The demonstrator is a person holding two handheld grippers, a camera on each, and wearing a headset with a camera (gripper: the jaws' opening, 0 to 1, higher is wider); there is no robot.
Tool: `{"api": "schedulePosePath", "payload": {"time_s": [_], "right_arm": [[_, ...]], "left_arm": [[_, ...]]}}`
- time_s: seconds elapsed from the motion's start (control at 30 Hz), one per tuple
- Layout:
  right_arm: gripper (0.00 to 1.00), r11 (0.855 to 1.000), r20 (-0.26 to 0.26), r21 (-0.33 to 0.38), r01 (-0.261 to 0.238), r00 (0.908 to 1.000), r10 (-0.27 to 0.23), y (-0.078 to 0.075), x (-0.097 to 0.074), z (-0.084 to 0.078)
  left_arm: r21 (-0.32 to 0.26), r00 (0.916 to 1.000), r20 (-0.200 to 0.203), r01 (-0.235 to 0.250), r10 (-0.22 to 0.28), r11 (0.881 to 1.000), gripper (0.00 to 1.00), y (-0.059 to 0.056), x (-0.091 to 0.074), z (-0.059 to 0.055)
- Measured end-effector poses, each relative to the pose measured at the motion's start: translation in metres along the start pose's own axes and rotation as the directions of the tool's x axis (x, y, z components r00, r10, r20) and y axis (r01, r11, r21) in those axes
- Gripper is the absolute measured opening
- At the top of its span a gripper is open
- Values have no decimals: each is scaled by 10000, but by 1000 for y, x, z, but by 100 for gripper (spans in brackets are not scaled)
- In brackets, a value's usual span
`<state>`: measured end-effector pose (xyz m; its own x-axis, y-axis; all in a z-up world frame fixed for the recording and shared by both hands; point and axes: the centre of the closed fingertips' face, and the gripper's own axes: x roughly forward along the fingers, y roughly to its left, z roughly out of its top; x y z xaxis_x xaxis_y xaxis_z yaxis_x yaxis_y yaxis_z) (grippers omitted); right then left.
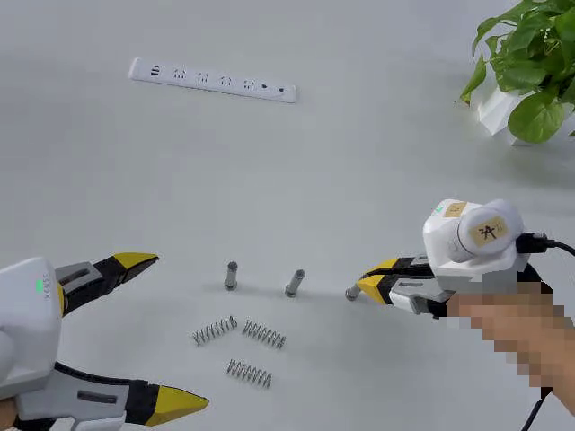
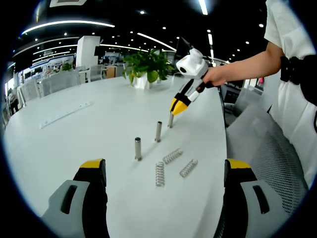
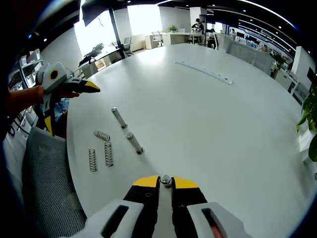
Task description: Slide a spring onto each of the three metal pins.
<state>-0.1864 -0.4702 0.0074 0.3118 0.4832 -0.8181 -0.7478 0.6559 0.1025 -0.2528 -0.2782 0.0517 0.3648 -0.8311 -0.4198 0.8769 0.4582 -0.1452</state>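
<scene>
Count: 3 metal pins and 3 springs on the white table (image 1: 377, 162). The pins stand in a rough row: first pin (image 1: 231, 275), second pin (image 1: 295, 283), third pin (image 1: 352, 293). The springs lie flat and loose just in front of the first two pins, none on a pin. Spring A (image 1: 215, 330) and spring B (image 1: 264, 334) are side by side, and spring C (image 1: 249, 373) is nearer the person. They sit close together; can't tell if any are touching. The right gripper (image 1: 367, 280) has its jaws pinched nearly together on the top of the third pin. In the right gripper view the pin head sits right between the yellow tips, and the pin's foot is on the table. The left gripper (image 1: 162, 332) is spread wide and holds nothing. It hovers at the near-left edge, apart from the springs, which lie ahead between its jaws in the left gripper view. Also 1 power strip (image 1: 212, 81) at the far side and 1 potted plant (image 1: 530, 63) at the far right.
</scene>
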Motion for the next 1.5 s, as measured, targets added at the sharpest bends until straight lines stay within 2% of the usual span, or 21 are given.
{"api": "schedulePosePath", "payload": {"time_s": [0.43,0.97,1.5], "right_arm": [[9,10000,61,-43,36,10000,-36,1,0,0],[20,10000,276,-51,50,9996,-49,3,-5,1],[33,9998,855,-172,-27,9963,41,7,-25,5]], "left_arm": [[15,10000,-28,2,-2,10000,99,-1,0,0],[86,10000,-78,-14,14,10000,99,-3,0,0],[394,9998,-10,-201,202,9990,98,-9,-2,11]]}}
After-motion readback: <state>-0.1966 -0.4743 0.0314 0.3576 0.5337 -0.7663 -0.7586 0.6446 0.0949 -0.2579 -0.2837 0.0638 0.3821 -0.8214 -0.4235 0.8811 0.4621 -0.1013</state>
